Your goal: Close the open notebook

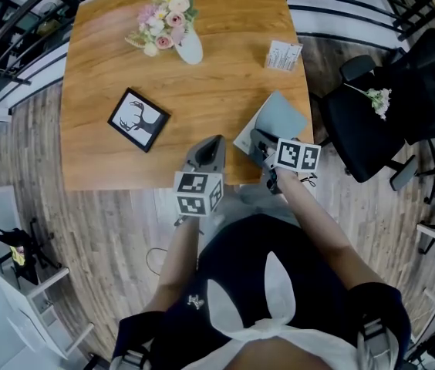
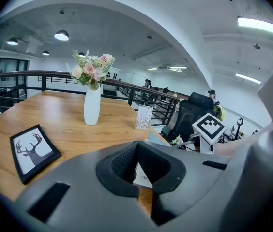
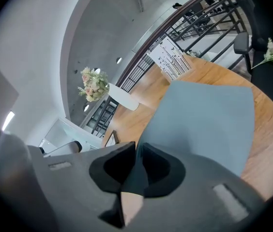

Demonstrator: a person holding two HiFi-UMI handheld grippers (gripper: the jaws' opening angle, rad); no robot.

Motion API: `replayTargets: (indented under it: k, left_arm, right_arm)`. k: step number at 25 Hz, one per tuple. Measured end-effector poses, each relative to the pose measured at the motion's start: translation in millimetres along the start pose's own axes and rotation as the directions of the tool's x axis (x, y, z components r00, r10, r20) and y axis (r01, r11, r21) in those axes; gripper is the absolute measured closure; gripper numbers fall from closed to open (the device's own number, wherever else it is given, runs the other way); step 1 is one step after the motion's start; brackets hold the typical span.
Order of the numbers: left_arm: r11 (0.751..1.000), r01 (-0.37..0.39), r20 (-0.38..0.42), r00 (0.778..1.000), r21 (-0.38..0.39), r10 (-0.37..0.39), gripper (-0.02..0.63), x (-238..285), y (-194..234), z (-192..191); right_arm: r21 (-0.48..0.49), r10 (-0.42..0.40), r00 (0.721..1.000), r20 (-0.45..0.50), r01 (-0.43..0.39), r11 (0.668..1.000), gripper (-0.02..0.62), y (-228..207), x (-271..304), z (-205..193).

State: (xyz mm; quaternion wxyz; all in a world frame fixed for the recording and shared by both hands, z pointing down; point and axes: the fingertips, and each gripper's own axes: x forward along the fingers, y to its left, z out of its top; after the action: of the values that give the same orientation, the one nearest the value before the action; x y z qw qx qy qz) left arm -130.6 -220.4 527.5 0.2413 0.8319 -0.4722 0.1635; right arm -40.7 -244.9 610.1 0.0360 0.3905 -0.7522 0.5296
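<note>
Down at the 4 o'clock edge of the honey-coloured wooden bench [image 1: 225,75], the right hand-held gripper [image 3: 137,148] is pinching the cover of the slim grey-blue notebook [image 3: 204,120], a white page peeking beneath. Just at its 9 o'clock, the left hand-held gripper [image 2: 137,145] hovers, jaws pressed together on nothing. Further out: white vase of pink flowers [image 1: 189,50] at 12 o'clock, black-framed deer picture [image 1: 138,119] at 8.

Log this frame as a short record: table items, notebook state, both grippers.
surface: light wooden table
items: white vase of pink flowers; black-framed deer picture; white printed card
notebook: grey-blue notebook at the near right edge, cover not yet flat on its white pages
right gripper: shut on the cover's corner
left gripper: shut, empty, by the near edge
</note>
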Motion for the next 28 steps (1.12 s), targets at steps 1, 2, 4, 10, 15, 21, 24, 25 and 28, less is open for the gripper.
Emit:
replayTargets:
  k: [1,2,4,10,15,21,24,25,28]
  left_arm:
    - [1.000,-0.002,-0.002,1.000,-0.002,0.002,0.589,0.4,0.6,-1.2]
    - [1.000,-0.003,-0.005,1.000,-0.003,0.003,0.589,0.7,1.1,-2.4]
    - [1.000,-0.006,-0.010,1.000,-0.005,0.006,0.589,1.6,1.7,-4.2]
    - [1.000,-0.002,-0.027,1.000,-0.010,0.002,0.589,7.6,1.5,-7.4]
    - [1.000,0.000,-0.031,1.000,-0.008,0.000,0.589,10.8,1.7,-8.0]
    - [1.000,-0.003,-0.039,0.999,-0.011,0.003,0.589,15.3,2.9,-9.3]
    - [1.000,-0.002,-0.040,0.999,-0.011,0.002,0.589,15.0,1.8,-9.9]
    - [1.000,-0.001,-0.040,0.999,-0.012,0.001,0.589,15.0,1.5,-10.5]
    - [1.000,0.000,-0.043,0.999,-0.011,0.000,0.588,15.7,0.8,-11.7]
  right_arm:
    - [-0.003,-0.004,1.000,-0.007,0.004,1.000,0.548,-1.1,2.4,-0.4]
    - [-0.006,-0.008,1.000,-0.013,0.008,1.000,0.546,-2.2,4.7,-1.0]
    - [-0.015,-0.016,1.000,-0.026,0.015,1.000,0.545,-3.9,9.1,-1.8]
    - [-0.036,-0.052,0.997,-0.058,0.050,0.998,0.532,-9.6,23.3,-2.8]
    - [-0.045,-0.095,0.992,-0.083,0.091,0.995,0.526,-14.8,31.1,-6.6]
    - [-0.050,-0.139,0.985,-0.107,0.135,0.990,0.518,-20.9,38.2,-7.6]
    - [-0.049,-0.153,0.982,-0.114,0.148,0.988,0.517,-21.9,39.8,-8.3]
    - [-0.047,-0.153,0.981,-0.116,0.148,0.988,0.515,-22.1,40.1,-8.4]
    - [-0.040,-0.138,0.983,-0.123,0.134,0.990,0.509,-20.9,40.4,-7.6]
